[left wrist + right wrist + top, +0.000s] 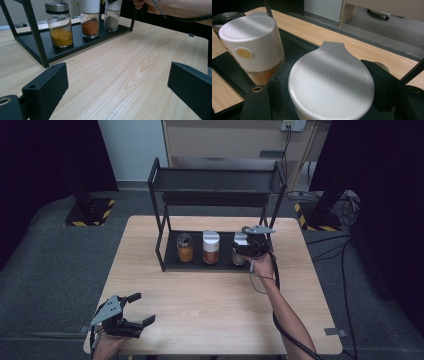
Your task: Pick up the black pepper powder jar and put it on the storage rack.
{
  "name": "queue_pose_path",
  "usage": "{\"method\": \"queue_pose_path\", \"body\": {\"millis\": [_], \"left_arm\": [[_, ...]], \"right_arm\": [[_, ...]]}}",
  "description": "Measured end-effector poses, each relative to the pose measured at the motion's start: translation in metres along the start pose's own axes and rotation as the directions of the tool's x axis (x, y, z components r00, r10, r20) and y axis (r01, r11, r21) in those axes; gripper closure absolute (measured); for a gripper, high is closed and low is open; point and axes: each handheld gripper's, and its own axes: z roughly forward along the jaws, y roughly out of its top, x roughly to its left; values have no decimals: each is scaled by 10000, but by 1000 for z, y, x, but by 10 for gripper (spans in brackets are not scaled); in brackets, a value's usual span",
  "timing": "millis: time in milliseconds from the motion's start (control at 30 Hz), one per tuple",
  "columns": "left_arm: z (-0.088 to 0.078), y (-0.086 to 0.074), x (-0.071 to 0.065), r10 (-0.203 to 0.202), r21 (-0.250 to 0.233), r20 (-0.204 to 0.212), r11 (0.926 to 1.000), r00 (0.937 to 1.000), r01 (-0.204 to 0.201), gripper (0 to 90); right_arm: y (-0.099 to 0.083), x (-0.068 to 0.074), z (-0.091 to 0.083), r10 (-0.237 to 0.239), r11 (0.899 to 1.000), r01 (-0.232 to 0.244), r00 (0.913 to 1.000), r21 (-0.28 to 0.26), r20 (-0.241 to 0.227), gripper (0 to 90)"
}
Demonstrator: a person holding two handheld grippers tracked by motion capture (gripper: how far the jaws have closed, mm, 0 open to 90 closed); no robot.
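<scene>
Right gripper (pixel 243 251) is clamped on the white-capped grey spice jar (pixel 331 82) at the right end of the rack's lower shelf (pixel 172 262). Left gripper (pixel 140 309) rests at the table's near left corner, jaws apart and holding nothing.

A lab or recording studio, not a home: black curtains (pixel 45 155) hang at both sides, stand bases with hazard tape (pixel 90 212) sit on grey carpet (pixel 55 260), and loose cables (pixel 345 215) run beyond the right claw (pixel 248 245), behind the lone wooden surface (pixel 200 305).
</scene>
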Motion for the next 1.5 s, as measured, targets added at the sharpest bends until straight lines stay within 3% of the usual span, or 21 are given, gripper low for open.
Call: {"method": "queue_pose_path", "body": {"millis": [167,300,500,1167,1500], "left_arm": [[0,0,0,8,4,3,10000,10000,-8,22],[0,0,0,13,13,17,10000,10000,-13,22],[0,1,0,13,21,23,10000,10000,-13,22],[1,0,0,-21,10,51,10000,10000,21,21],[1,1,0,-35,-10,13,10000,10000,35,19]], "right_arm": [[0,1,-1,-62,10000,62,10000,-47,22,283],[1,2,-6,-119,9996,122,9999,-266,115,173],[5,2,-13,-251,9984,256,9996,-508,99,111],[22,-1,-45,-467,9928,442,9987,-1113,-195,105],[27,1,-66,-664,9886,559,9952,-1400,-720,103]]}}
